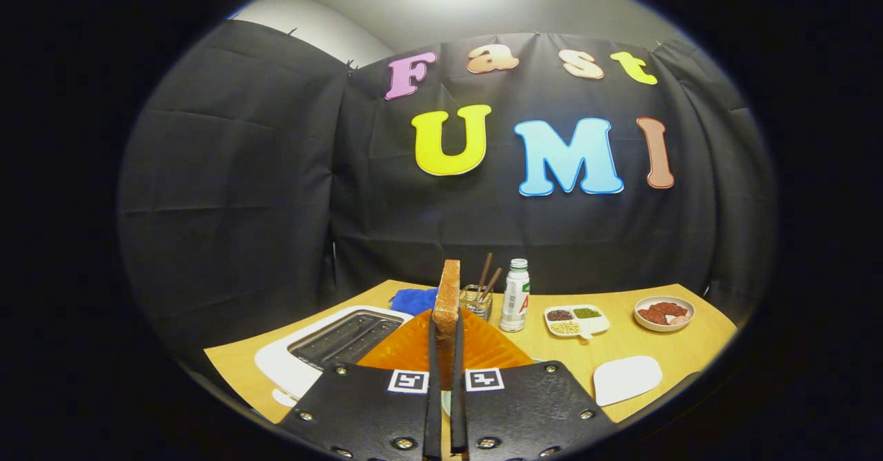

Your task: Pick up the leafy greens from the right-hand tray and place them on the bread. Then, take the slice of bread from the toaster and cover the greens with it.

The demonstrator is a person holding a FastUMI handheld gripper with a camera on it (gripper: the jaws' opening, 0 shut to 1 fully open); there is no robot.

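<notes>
Bread slice [447, 295] pinched upright between closed fingers of gripper [445, 350], long axis vertical, edge-on; orange plate [407, 347] just ahead and below, toaster [331, 340] off to left; greens hidden

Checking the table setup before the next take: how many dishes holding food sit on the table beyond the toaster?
2. A divided dish stands just right of the bottle; a round bowl sits further right. The hand-held gripper, shut on the bread slice, may hide others.
</notes>
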